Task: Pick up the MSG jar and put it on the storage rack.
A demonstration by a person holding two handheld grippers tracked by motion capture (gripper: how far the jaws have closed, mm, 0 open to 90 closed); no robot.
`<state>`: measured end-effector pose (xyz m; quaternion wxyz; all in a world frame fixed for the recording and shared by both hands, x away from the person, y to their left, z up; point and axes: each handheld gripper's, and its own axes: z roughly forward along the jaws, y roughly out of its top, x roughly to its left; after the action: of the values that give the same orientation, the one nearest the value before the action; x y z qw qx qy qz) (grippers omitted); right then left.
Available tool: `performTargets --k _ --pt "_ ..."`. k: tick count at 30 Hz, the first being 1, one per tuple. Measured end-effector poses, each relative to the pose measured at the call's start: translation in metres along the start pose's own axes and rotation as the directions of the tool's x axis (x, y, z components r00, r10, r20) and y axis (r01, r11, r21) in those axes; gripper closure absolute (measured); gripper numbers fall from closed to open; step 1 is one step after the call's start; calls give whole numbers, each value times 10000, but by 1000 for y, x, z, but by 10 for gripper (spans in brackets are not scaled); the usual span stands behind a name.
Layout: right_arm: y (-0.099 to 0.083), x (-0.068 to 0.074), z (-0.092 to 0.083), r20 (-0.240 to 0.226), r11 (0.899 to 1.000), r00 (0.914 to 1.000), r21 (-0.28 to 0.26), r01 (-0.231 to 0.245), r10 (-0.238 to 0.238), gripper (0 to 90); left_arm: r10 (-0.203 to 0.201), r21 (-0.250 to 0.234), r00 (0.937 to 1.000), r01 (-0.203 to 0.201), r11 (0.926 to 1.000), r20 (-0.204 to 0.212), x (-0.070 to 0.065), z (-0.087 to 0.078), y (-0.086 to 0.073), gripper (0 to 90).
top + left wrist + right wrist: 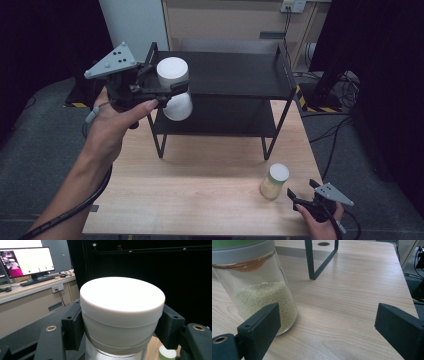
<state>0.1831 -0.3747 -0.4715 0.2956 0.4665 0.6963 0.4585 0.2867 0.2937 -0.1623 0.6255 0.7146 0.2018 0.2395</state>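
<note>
- I have a white-lidded jar (173, 87) in my left gripper (162, 84), held up in the air in front of the left end of the black shelf (235, 75), about level with its top board.
- In the left gripper view the two black jaws press on either side of the jar (120, 315) just under the lid (122, 296), so the gripper is closed on it.
- That lid is a thick, smooth, matte white disc with a rounded edge. Below it the body looks clear and cylindrical; I cannot tell what is inside.
- The second jar (274, 182) stands upright on the wooden table (200, 190), near its right front corner, just beside my right gripper (300, 200).
- In the right gripper view this jar (259, 290) is clear glass with a pale green lid and a grey band under it, and an orange ring shows just below the band. It is about half full of small pale yellowish grains.
- My right gripper's jaws stand wide apart and hold nothing. The left jaw sits just in front of the grain jar's base; I cannot tell whether it touches.
- The table is light wood with a visible straight grain and a smooth finish.
- The shelf is a two-level unit of flat black boards on thin black metal legs (322, 262), standing toward the back of the table.
</note>
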Motion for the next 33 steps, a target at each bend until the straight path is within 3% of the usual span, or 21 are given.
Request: performTargets --k 15,23,33 --pt "-1 -4 -2 100 9999 9999 20 -119 118 68 -146 -110 9998 145 9998 -106 28 21 19 328" --pt "-1 -3 -1 52 10000 10000 48 -75 74 68 -391 -210 9989 386 9990 -254 43 34 16 328" --pt "-1 -3 1 -46 9999 10000 80 -62 62 67 -545 82 9954 553 9984 -783 57 53 10 328"
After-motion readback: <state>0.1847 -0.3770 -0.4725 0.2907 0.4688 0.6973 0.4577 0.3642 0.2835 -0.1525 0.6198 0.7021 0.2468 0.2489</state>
